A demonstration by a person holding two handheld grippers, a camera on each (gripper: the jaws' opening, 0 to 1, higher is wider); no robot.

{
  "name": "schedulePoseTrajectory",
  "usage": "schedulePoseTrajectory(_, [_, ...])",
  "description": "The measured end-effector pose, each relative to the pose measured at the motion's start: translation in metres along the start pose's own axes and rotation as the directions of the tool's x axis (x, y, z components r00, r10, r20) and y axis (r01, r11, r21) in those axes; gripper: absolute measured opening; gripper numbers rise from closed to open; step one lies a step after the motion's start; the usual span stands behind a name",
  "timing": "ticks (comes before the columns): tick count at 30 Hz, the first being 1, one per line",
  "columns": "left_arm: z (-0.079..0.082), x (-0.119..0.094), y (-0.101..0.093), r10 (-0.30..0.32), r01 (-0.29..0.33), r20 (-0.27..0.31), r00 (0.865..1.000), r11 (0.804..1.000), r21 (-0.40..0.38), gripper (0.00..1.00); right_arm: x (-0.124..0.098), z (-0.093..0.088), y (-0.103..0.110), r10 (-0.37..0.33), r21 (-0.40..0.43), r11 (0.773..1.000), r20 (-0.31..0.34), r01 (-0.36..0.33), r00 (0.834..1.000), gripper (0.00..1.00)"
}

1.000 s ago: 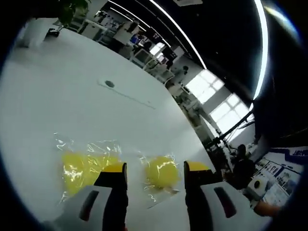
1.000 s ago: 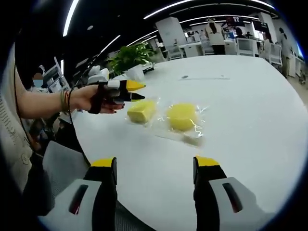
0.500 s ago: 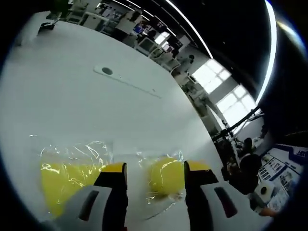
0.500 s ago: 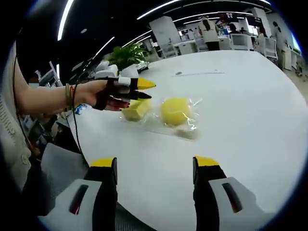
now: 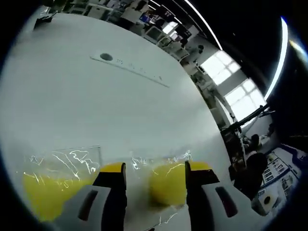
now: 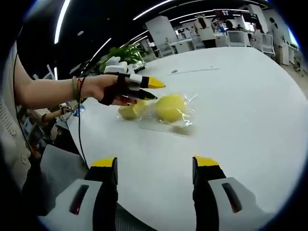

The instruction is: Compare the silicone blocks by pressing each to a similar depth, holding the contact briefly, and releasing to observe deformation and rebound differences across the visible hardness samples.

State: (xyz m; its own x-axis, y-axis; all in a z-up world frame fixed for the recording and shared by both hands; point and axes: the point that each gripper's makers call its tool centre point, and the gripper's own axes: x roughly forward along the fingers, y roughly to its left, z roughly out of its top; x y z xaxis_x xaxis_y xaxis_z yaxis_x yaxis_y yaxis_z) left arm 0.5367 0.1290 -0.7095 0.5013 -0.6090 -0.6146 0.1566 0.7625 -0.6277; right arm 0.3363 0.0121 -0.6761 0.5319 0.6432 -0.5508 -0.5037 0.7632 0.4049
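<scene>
Two yellow silicone blocks lie in clear plastic bags on the white table [image 6: 240, 96]. The round block [image 5: 168, 183] sits low between my left gripper's [image 5: 156, 168] open jaws, close up, and the square block [image 5: 48, 192] lies to its left. In the right gripper view a hand holds the left gripper [image 6: 151, 90] just over the left side of the round block [image 6: 171, 107], and the square block [image 6: 129, 111] lies partly behind it. I cannot tell whether the fingers touch the bag. My right gripper [image 6: 155, 163] stands open nearer the table's front, well short of the blocks.
A round cable port [image 5: 106, 57] sits in the table farther on. A green plant [image 6: 120, 53] stands at the table's far end, with desks and people beyond. The person's arm [image 6: 53, 91] reaches in from the left along the table's edge.
The left gripper has closed in on the round block, which now sits larger and lower between its jaws. The right gripper has hardly moved.
</scene>
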Motion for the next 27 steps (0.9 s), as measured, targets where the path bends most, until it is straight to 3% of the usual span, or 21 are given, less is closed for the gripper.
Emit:
schedulePoseTrajectory(7, [-0.004,0.01,0.005,-0.005,0.004,-0.006,1.0,0.997,-0.076,0.4,-0.002,-0.002,-0.003,-0.003,-0.004,1.0,0.0,0.003,1.0,0.58])
schedulePoseTrajectory(9, [-0.004,0.016,0.012,0.003,-0.003,-0.002,1.0,0.999,-0.049,0.3,-0.003,-0.002,-0.002,-0.003,-0.012,1.0,0.001,0.003,1.0,0.58])
schedulePoseTrajectory(14, [-0.009,0.018,0.02,-0.003,0.003,-0.003,1.0,0.994,-0.109,0.13,-0.004,-0.002,-0.002,-0.004,-0.019,1.0,-0.006,0.003,1.0,0.58])
schedulePoseTrajectory(20, [-0.007,0.017,0.015,-0.027,0.03,0.024,0.999,0.989,-0.148,0.0,-0.006,-0.001,-0.008,-0.019,-0.019,1.0,-0.005,0.019,1.0,0.57])
schedulePoseTrajectory(27, [-0.006,0.017,0.009,-0.018,0.021,0.038,0.999,0.997,-0.08,0.0,-0.006,-0.001,-0.007,-0.019,-0.019,1.0,-0.005,0.019,1.0,0.56])
